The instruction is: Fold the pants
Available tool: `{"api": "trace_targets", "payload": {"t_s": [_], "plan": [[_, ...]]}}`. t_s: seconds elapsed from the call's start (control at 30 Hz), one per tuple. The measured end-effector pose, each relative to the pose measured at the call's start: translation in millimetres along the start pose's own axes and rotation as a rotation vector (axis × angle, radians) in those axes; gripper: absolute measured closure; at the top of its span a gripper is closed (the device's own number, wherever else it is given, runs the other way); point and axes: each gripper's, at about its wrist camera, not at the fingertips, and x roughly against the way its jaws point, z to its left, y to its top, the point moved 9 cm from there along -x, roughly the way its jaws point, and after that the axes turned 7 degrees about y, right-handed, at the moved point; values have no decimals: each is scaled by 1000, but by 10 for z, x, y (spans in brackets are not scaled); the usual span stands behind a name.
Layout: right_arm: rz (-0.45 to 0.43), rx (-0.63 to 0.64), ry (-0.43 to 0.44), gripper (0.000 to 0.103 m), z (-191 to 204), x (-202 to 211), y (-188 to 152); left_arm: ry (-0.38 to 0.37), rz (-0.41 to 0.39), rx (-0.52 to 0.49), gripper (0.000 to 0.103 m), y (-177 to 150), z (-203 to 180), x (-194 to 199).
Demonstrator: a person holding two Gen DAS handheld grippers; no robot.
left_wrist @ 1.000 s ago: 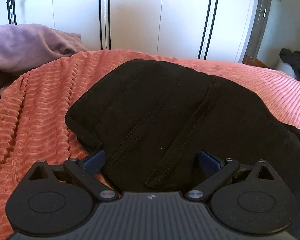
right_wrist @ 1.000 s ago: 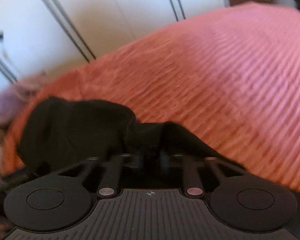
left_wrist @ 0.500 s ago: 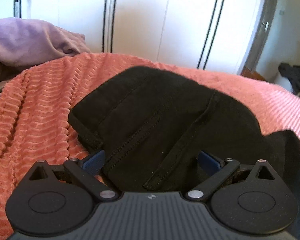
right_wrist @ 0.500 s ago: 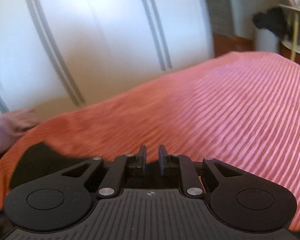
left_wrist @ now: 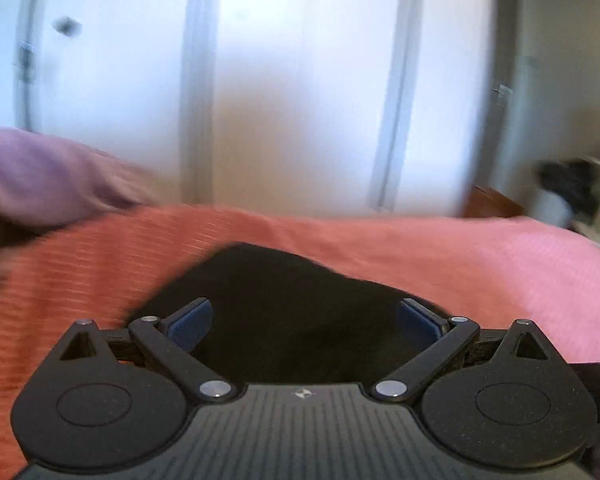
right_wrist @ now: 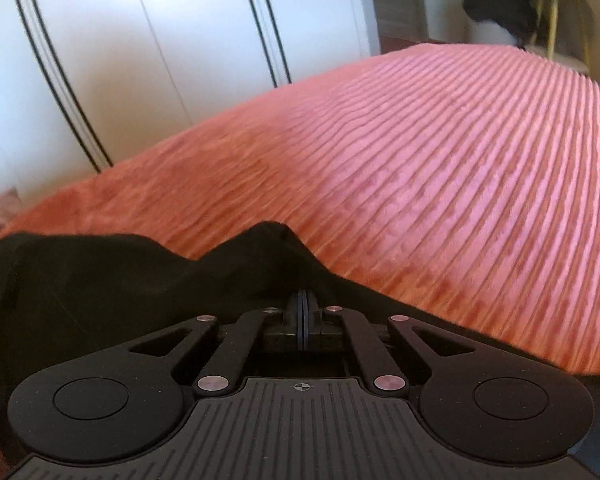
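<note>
The black pants (left_wrist: 284, 304) lie on a ribbed salmon-pink bedspread (left_wrist: 480, 264). My left gripper (left_wrist: 304, 320) is open, its blue pads wide apart just above the near part of the pants, holding nothing. In the right wrist view my right gripper (right_wrist: 303, 316) is shut on a fold of the black pants (right_wrist: 100, 280); the cloth rises in a peak over the pinched pads and drapes off to the left.
White wardrobe doors (left_wrist: 292, 80) stand behind the bed. A purple blanket (left_wrist: 40, 176) lies at the bed's far left. A dark garment (right_wrist: 500, 4) hangs by a small table at the far right. The bedspread (right_wrist: 440, 160) stretches right of the pants.
My left gripper tilted up and drew back, so less of the pants shows; it stays open. My right gripper's pads closed fully on the cloth and it lifted a fold.
</note>
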Motion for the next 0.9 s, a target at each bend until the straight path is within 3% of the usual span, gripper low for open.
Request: {"api": "trace_targets", "payload": {"t_s": [0.07, 0.13, 0.27, 0.33, 0.37, 0.43, 0.47, 0.57, 0.7, 0.8, 0.9], "plan": [[13, -39, 39, 100, -41, 139, -81, -46, 17, 25, 4, 48, -117, -211], [8, -63, 74, 94, -114, 362, -231, -43, -18, 32, 4, 168, -142, -349], [-16, -87, 71, 88, -381, 921, -545, -75, -57, -2, 4, 331, -162, -466], [-34, -136, 32, 88, -598, 1151, -667, -9, 21, -122, 4, 211, -173, -699], [-40, -162, 17, 88, -693, 1242, -707, 52, 113, -188, 4, 45, -124, -896], [-65, -208, -19, 87, -875, 1438, -746, 66, 217, -256, 4, -275, -2, -1114], [-76, -222, -33, 82, -948, 1515, -736, 60, 223, -264, 4, -358, 27, -1147], [-114, -266, -69, 65, -1154, 1751, -700, 75, 161, -278, 4, -351, 16, -1062], [-147, -298, -61, 60, -1315, 2017, -708, 104, 155, -233, 4, -294, -10, -749], [-166, -337, -64, 59, -1470, 2148, -780, -10, 154, -170, 4, -309, -217, -465], [-190, -382, -89, 60, -1656, 2284, -825, -120, 142, -158, 4, -345, -654, -151]]}}
